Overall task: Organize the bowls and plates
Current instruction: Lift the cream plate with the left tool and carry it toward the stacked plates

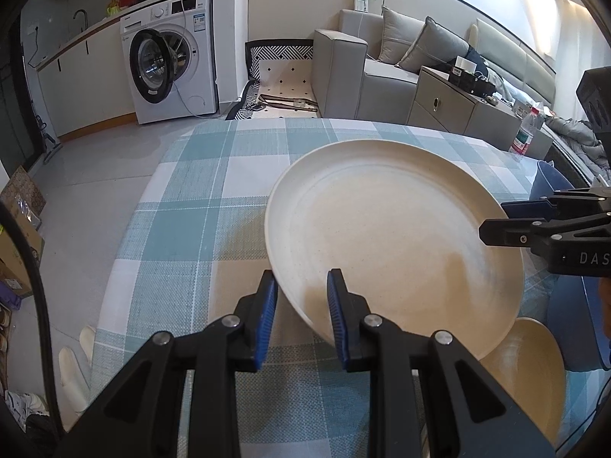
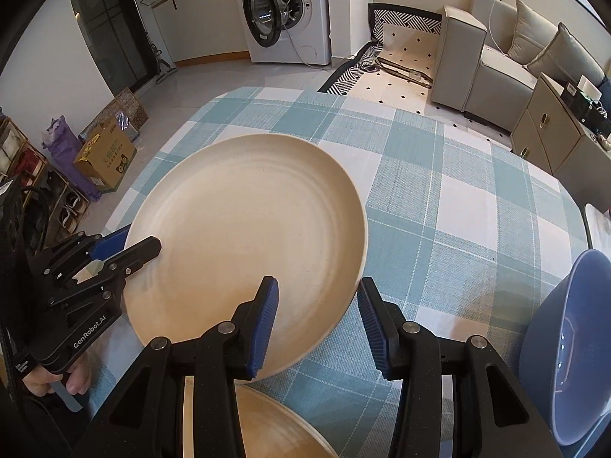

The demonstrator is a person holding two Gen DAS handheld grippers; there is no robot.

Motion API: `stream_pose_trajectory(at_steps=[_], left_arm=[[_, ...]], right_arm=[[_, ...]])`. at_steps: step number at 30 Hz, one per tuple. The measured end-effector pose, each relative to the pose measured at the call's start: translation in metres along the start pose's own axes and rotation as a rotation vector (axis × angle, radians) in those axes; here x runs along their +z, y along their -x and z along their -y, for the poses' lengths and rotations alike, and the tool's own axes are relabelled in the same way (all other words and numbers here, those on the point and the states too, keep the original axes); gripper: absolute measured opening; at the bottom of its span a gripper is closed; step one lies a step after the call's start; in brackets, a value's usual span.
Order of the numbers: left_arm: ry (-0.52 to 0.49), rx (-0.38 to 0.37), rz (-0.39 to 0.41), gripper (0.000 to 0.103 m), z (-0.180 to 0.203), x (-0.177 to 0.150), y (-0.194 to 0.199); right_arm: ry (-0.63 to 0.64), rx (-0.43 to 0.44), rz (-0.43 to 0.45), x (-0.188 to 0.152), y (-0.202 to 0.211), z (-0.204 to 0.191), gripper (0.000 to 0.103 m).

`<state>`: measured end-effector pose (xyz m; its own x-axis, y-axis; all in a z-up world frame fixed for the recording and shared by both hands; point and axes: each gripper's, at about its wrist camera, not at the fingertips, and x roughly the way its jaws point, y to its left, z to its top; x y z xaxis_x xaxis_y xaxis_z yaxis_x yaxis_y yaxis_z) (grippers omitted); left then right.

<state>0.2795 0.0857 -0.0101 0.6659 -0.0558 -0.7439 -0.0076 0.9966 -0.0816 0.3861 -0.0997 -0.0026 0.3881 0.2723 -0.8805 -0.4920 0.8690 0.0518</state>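
Two grippers meet on one cream plate point(image 1: 382, 236). In the left wrist view, the left gripper point(image 1: 301, 278) sits at 6 o'clock, its jaws pinched on the plate's near rim, one blue pad under the rim and one over it. The plate is tilted, held above the checked tablecloth point(image 1: 191, 229). In the right wrist view, the right gripper point(image 2: 317, 282) straddles the rim on the plate's opposite side at 6 o'clock. Its jaws stand partly apart, one pad over the plate's face and the other just outside the edge. I cannot tell whether they press on the plate. A hand point(image 2: 57, 378) grips the left tool's handle at 8 o'clock.

Below the raised plate, a tan dish point(image 2: 248, 427) lies on the cloth, close to the near edge of the table. A blue bowl point(image 2: 573, 343) stands at 4 o'clock in the right view, near the table's right edge.

Farther off, a water bottle point(image 1: 525, 133) stands at 2 o'clock past the table's far corner. Beyond the table, a washer point(image 1: 172, 57) with its door open stands at 11 o'clock and a grey sofa point(image 1: 343, 68) at 1 o'clock.
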Motion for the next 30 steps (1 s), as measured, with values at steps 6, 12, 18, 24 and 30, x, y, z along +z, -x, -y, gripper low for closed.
stream_pose_trajectory(at_steps=[6, 12, 18, 24, 30], left_arm=[[-0.01, 0.004, 0.001, 0.024, 0.005, 0.0, 0.003], [-0.013, 0.011, 0.009, 0.024, 0.009, -0.001, 0.009], [-0.015, 0.016, 0.013, 0.024, 0.012, -0.006, 0.019], [-0.016, 0.018, 0.026, 0.024, 0.014, -0.009, 0.03], [-0.021, 0.021, 0.042, 0.025, 0.015, -0.014, 0.043]], right_arm=[[-0.001, 0.004, 0.016, -0.006, 0.012, 0.001, 0.045], [-0.003, 0.013, 0.026, -0.013, 0.021, 0.001, 0.045], [0.002, 0.02, 0.041, -0.021, 0.03, -0.003, 0.045], [0.008, 0.026, 0.055, -0.03, 0.039, -0.009, 0.045], [0.003, 0.032, 0.073, -0.04, 0.049, -0.012, 0.045]])
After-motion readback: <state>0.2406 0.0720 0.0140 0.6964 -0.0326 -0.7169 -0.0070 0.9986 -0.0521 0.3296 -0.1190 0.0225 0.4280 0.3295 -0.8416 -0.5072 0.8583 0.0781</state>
